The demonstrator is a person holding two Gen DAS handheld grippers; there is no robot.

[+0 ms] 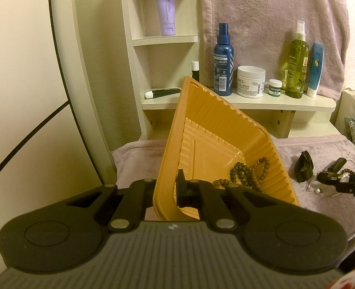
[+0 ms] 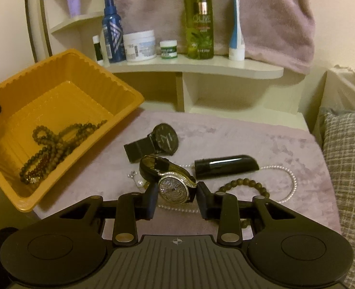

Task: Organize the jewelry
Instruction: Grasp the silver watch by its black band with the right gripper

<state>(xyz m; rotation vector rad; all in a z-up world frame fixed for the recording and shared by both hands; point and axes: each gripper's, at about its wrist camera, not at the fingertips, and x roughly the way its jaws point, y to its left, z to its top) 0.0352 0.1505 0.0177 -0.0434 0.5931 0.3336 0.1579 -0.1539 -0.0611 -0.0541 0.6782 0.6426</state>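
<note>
Crystal watch (image 2: 174, 189) between parted right gripper (image 2: 176, 201) fingers | left gripper (image 1: 164, 190) clamps orange tray (image 1: 177, 130) rim

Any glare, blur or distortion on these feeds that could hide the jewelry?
Left wrist view: dim yellow cast, fisheye bends the wall lines; the beads in the tilted orange tray read clearly. Right wrist view: same warm tint, dark corners; the rhinestone watch sparkles but stays legible, while the black watch looks slightly smeared.
</note>
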